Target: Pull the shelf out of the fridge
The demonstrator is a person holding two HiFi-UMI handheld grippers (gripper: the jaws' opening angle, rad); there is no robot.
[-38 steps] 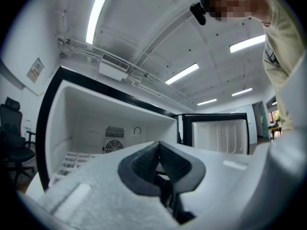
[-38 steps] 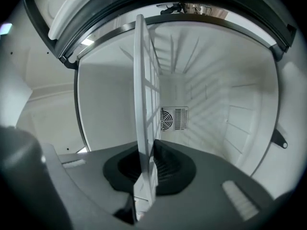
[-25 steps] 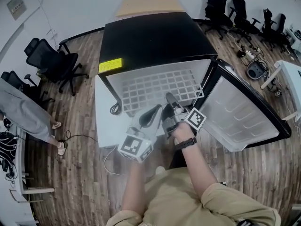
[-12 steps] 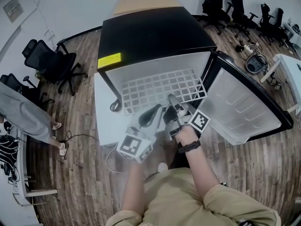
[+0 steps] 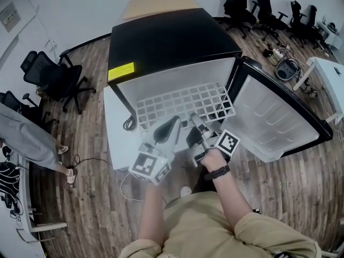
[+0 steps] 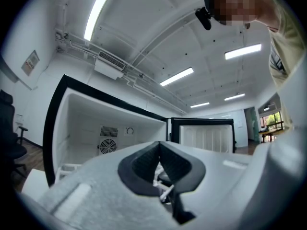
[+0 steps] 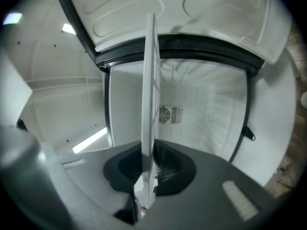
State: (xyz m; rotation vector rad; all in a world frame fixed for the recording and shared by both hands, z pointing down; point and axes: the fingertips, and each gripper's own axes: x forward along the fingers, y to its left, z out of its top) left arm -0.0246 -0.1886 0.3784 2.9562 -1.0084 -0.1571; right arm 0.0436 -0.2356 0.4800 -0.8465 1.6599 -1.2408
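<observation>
The black fridge (image 5: 172, 36) stands open, its door (image 5: 274, 117) swung out to the right. A white wire shelf (image 5: 183, 104) juts from the opening. My right gripper (image 5: 194, 117) is shut on the shelf's front edge. In the right gripper view the shelf (image 7: 151, 104) runs edge-on between the dark pads of the right gripper (image 7: 149, 176), towards the fan grille on the fridge's back wall. My left gripper (image 5: 173, 121) sits just left of it over the same front edge. In the left gripper view the left gripper (image 6: 159, 150) has its pads together, with white wire showing behind them.
A person (image 5: 21, 133) stands at the far left beside office chairs (image 5: 51, 74). More chairs (image 5: 269, 4) and a white table (image 5: 328, 71) are at the back right. A cable (image 5: 129, 123) hangs at the fridge's left front corner above the wooden floor.
The right gripper has come a little way towards me with the shelf's front edge in it. The left gripper has stayed beside it.
</observation>
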